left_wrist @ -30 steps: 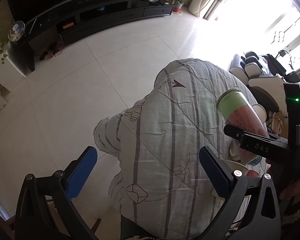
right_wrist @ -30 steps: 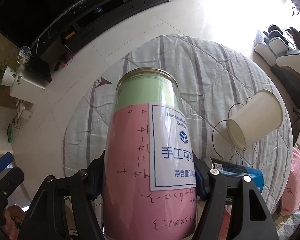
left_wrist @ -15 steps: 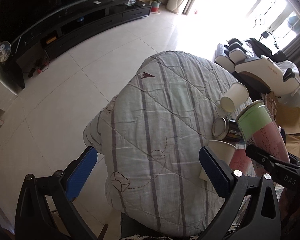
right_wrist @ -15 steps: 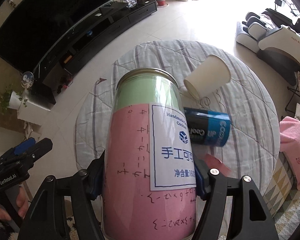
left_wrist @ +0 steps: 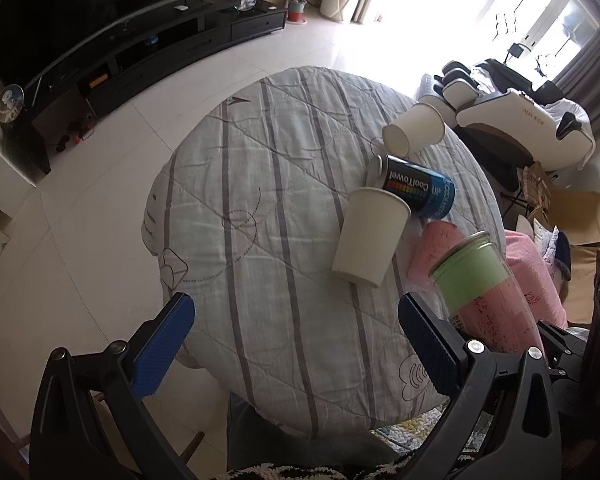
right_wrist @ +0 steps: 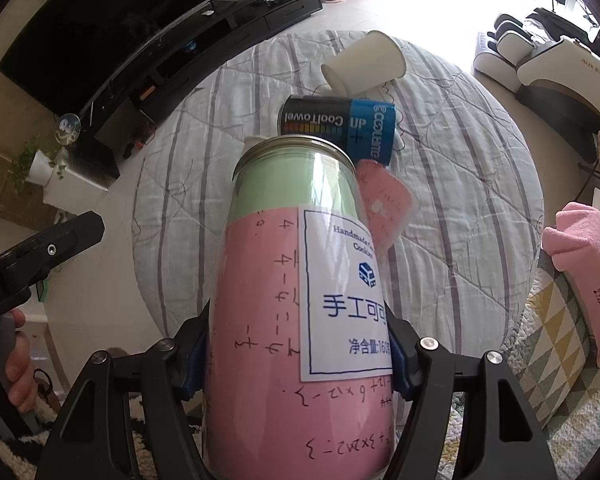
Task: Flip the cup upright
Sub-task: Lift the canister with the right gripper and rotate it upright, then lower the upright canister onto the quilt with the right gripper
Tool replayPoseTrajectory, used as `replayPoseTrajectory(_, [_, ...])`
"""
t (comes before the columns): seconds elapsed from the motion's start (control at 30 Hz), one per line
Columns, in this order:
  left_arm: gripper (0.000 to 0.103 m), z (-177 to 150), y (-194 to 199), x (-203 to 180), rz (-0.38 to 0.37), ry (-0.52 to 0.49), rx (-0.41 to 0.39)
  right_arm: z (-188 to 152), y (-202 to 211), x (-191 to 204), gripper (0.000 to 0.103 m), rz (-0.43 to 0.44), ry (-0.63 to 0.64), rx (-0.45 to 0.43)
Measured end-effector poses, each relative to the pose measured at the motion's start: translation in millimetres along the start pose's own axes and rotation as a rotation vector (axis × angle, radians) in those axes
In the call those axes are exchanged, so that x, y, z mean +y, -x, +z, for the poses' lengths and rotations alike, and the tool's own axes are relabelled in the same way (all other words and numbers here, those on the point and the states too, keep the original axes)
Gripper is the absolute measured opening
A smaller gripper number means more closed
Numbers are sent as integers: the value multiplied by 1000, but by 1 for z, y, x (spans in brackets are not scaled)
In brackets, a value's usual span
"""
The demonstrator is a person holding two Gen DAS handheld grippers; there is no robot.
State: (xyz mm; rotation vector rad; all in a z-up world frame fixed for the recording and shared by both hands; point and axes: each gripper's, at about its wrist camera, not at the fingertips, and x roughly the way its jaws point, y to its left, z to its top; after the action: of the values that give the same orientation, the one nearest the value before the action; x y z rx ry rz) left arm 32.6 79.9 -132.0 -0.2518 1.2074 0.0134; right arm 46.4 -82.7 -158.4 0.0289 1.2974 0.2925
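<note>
My right gripper [right_wrist: 298,354] is shut on a clear jar [right_wrist: 300,304] with a pink and green paper lining, held above the near right edge of the round table. The jar also shows in the left wrist view [left_wrist: 488,300]. A white paper cup [left_wrist: 370,236] stands upside down on the table. A second white paper cup [left_wrist: 414,130] lies on its side farther back; it also shows in the right wrist view [right_wrist: 364,62]. My left gripper [left_wrist: 296,344] is open and empty above the table's near edge.
A black and blue can [left_wrist: 418,188] lies on its side between the two cups. A pink jar [left_wrist: 436,252] lies by it. The table wears a grey striped quilt [left_wrist: 260,200]. A massage chair [left_wrist: 516,116] and TV stand [left_wrist: 140,48] stand beyond.
Both grippers have swung so the table and cups come into fuller view. The jar stays gripped in the right gripper. The left gripper stays open.
</note>
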Motion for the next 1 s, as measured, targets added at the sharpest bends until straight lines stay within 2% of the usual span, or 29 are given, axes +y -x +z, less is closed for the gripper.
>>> replayPoseTrajectory(0.3, [103, -39, -9, -18, 34, 15, 40, -30, -55, -12, 70, 28, 54, 37])
replayPoseTrajectory(0.37, [103, -46, -12, -18, 40, 22, 54, -35, -76, -9, 72, 39, 97, 106])
replayPoseTrajectory(0.4, [103, -49, -13, -18, 44, 23, 57, -39, -85, -8, 79, 35, 103, 129])
replayPoseTrajectory(0.47, [103, -52, -12, -19, 48, 29, 54, -46, -94, -6, 80, 6, 102, 151])
replayPoseTrajectory(0.73, [103, -59, -10, -23, 43, 45, 44, -48, -77, -8, 81, 10, 94, 109])
replayPoseTrajectory(1.0, [103, -61, -13, -51, 7, 10, 50, -50, -39, -39, 81, 39, 9, 78])
